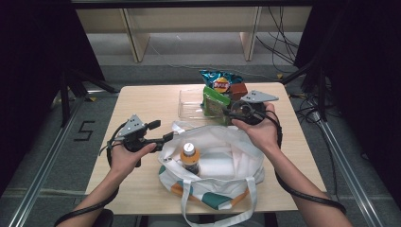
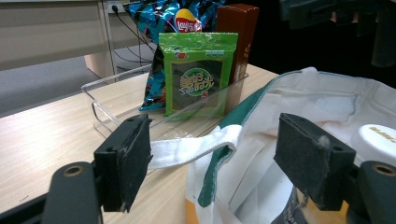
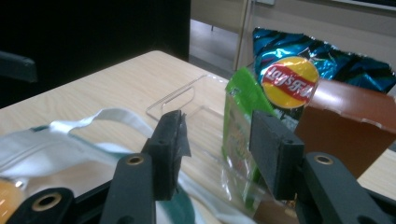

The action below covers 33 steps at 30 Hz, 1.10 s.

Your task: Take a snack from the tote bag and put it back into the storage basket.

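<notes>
Wooden table (image 1: 142,101) carries everything: right gripper (image 3: 217,140) has its jaws apart around the near edge of the green seaweed packet (image 3: 240,121), pads not pressing, the packet standing upright in the clear plastic tray (image 3: 180,95) straight ahead of it. Behind the packet from those jaws stand the blue Lay's chip bag (image 3: 299,70) and a brown box (image 3: 345,116). Left gripper (image 2: 212,161) is open with the white tote bag (image 2: 299,107) strap between its jaws; an orange-capped bottle (image 1: 190,156) stands inside the bag just right of it.

On the worktop (image 1: 142,104), a bottle (image 1: 190,156) stands in the bag (image 1: 227,161); behind it, a tray (image 1: 189,109) holds a seaweed packet (image 1: 213,101), crisps (image 1: 218,81) and a box (image 1: 239,89).
</notes>
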Each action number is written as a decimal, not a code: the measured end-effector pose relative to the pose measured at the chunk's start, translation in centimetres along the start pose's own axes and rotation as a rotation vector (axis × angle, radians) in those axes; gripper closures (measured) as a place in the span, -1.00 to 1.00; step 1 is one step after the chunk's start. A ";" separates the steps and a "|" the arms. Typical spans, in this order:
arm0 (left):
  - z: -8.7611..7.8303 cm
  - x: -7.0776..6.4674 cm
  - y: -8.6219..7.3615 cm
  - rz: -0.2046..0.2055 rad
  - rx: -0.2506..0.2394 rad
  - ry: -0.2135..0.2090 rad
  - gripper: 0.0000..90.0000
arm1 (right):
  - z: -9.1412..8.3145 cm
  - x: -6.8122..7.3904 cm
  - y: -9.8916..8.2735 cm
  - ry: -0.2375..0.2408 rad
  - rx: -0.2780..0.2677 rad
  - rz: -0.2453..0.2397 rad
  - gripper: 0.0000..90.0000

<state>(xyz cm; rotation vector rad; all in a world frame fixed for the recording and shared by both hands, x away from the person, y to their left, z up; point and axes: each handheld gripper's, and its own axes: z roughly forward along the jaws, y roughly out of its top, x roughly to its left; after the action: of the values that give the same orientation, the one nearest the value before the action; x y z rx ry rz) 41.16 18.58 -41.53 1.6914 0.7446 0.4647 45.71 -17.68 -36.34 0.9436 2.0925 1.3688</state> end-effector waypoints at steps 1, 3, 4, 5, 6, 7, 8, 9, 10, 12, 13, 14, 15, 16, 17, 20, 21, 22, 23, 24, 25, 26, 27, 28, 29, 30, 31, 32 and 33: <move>0.0 0.0 0.0 0.006 -0.002 -0.001 -0.43 | -0.3 0.2 -0.2 0.006 -0.003 0.002 0.22; 0.0 0.0 -0.1 -0.002 -0.002 -0.002 -0.43 | -0.9 0.4 -0.6 0.009 0.006 0.003 0.21; -0.1 0.0 0.0 0.002 0.001 -0.002 -0.43 | -1.0 0.4 -0.7 0.007 -0.003 -0.016 0.21; -0.1 -0.1 0.0 0.002 -0.001 -0.003 -0.43 | -1.3 0.7 -0.9 0.013 0.000 0.000 0.21; -0.1 -0.1 0.0 0.001 -0.001 -0.002 -0.43 | -1.6 0.7 -1.1 0.013 0.004 -0.002 0.20; 0.0 -0.2 0.0 0.000 -0.002 -0.001 -0.43 | -1.8 0.8 -1.2 0.011 0.002 -0.006 0.20; 0.0 -0.2 0.0 0.001 -0.001 -0.001 -0.43 | -2.0 0.8 -1.4 0.013 -0.001 -0.020 0.20; 0.0 -0.2 0.0 0.003 -0.001 -0.001 -0.43 | -2.1 0.9 -1.5 0.018 0.001 -0.004 0.20; 0.0 -0.2 0.1 0.006 0.000 0.000 -0.43 | -2.3 0.9 -1.7 0.021 0.008 0.001 0.20; 0.0 -0.1 0.0 0.002 0.001 0.003 -0.43 | -2.6 0.9 -1.9 0.014 0.002 0.008 0.19; 0.0 -0.1 0.0 0.004 0.001 0.003 -0.43 | -2.7 0.8 -2.0 0.027 0.004 0.017 0.19; 0.0 -0.1 0.0 0.003 0.001 0.004 -0.43 | -2.9 0.7 -2.1 0.017 0.003 0.001 0.19; -0.1 -0.1 0.0 0.000 -0.001 0.004 -0.43 | -2.9 0.8 -2.1 0.021 -0.009 0.009 0.19; 0.0 -0.1 0.0 -0.004 -0.007 0.001 -0.43 | -3.0 1.0 -2.1 0.027 -0.017 0.019 0.18; -0.1 -0.1 0.1 -0.005 -0.008 0.003 -0.43 | -3.1 1.1 -2.1 0.032 -0.014 0.020 0.17; -0.1 -0.1 0.0 -0.007 -0.011 0.002 -0.43 | -3.2 1.4 -2.0 0.058 -0.021 0.002 0.14; -0.1 -0.1 0.0 -0.006 -0.011 0.002 -0.43 | -3.2 1.7 -2.1 0.066 -0.025 0.022 0.13; -0.1 -0.1 0.1 -0.005 -0.012 0.001 -0.43 | -3.2 1.7 -2.1 0.075 -0.026 0.007 0.13; -0.2 -0.1 0.1 -0.002 -0.015 0.000 -0.43 | -3.2 1.9 -2.2 0.080 -0.014 0.023 0.12; -0.2 -0.1 0.1 -0.003 -0.020 -0.003 -0.43 | -3.1 1.9 -2.3 0.075 -0.024 0.008 0.12; -0.2 -0.1 0.2 -0.001 -0.019 0.000 -0.43 | -3.1 2.0 -2.4 0.089 -0.021 0.016 0.11; -0.3 -0.1 0.3 0.000 -0.021 -0.001 -0.43 | -3.0 1.9 -2.5 0.105 -0.032 0.003 0.11; -0.3 -0.2 0.3 -0.005 -0.029 -0.006 -0.43 | -3.2 2.0 -2.7 0.105 -0.025 0.029 0.11; -0.3 -0.2 0.3 -0.005 -0.029 -0.006 -0.43 | -3.3 2.0 -2.7 0.106 -0.021 0.021 0.11; -0.4 -0.3 0.3 -0.009 -0.034 -0.004 -0.43 | -3.3 2.0 -2.9 0.091 -0.037 0.027 0.10; -0.4 -0.4 0.4 -0.011 -0.044 -0.011 -0.43 | -3.5 1.9 -3.0 0.106 -0.024 0.025 0.10; -0.5 -0.5 0.5 -0.010 -0.042 -0.006 -0.43 | -3.6 2.0 -3.2 0.096 -0.036 0.039 0.09; -0.6 -0.5 0.5 -0.011 -0.044 -0.007 -0.43 | -3.8 1.9 -3.3 0.101 -0.027 0.042 0.09; -0.6 -0.6 0.6 -0.011 -0.055 -0.013 -0.43 | -3.9 1.9 -3.4 0.099 -0.026 0.038 0.08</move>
<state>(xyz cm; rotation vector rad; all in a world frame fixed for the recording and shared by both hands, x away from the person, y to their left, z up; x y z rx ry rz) 40.44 18.53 -40.77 1.6373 0.7249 0.4617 40.74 -19.52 -37.95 0.9267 2.1340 1.4859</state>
